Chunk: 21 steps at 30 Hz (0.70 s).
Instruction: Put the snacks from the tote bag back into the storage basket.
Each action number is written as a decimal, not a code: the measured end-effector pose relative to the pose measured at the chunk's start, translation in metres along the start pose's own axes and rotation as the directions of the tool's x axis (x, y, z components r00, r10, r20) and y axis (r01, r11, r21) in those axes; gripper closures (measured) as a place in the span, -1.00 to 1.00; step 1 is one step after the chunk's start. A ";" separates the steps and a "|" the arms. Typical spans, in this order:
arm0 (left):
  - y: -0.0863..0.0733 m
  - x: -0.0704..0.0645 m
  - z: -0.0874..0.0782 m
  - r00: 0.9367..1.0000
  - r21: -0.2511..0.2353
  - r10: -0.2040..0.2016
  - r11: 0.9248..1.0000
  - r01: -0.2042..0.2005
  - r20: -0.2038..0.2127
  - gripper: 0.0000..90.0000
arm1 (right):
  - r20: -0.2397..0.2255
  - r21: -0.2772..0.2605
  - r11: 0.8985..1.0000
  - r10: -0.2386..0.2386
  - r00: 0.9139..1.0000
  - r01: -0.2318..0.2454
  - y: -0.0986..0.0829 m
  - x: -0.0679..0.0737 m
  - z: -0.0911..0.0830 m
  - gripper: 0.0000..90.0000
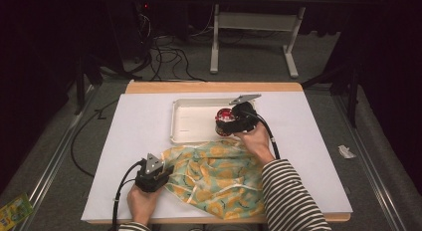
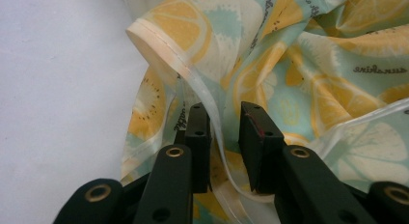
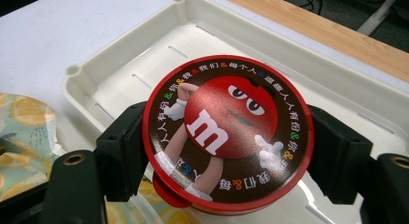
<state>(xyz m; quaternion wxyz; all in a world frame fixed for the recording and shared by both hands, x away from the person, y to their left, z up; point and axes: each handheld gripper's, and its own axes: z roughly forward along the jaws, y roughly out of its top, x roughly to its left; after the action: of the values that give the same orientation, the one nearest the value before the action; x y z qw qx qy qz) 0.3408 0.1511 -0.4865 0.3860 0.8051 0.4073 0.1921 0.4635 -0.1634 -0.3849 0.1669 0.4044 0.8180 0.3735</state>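
Observation:
A round red M&M's tin is clamped at its sides by my right gripper, which holds it just above the front right part of a white tray. From above, the tin and right gripper sit over the tray. A lemon-print bag lies crumpled in front of the tray. My left gripper is at its left edge. Its jaws stand slightly apart at the left gripper, with the bag's translucent strap running between them over the bag.
A white sheet covers the table, with a wooden edge at the back. Beyond it, cables and a desk frame stand on the floor. A green-yellow packet lies on the floor at the lower left.

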 end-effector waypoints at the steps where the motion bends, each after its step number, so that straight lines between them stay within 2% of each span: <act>1: 0.000 0.000 0.000 1.000 0.000 0.000 1.000 0.000 0.000 0.65 | 0.003 0.001 1.000 0.003 1.000 -0.003 0.000 0.000 0.001 -0.43; 21: 0.000 0.000 0.000 1.000 -0.003 0.002 1.000 -0.002 0.002 0.65 | 0.007 0.028 1.000 -0.004 1.000 0.004 -0.004 -0.004 0.018 -0.43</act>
<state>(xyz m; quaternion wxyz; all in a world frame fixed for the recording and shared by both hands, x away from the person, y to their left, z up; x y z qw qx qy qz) 0.3409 0.1513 -0.4865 0.3873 0.8053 0.4056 0.1922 0.4743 -0.1598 -0.4001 0.1649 0.4064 0.8234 0.3602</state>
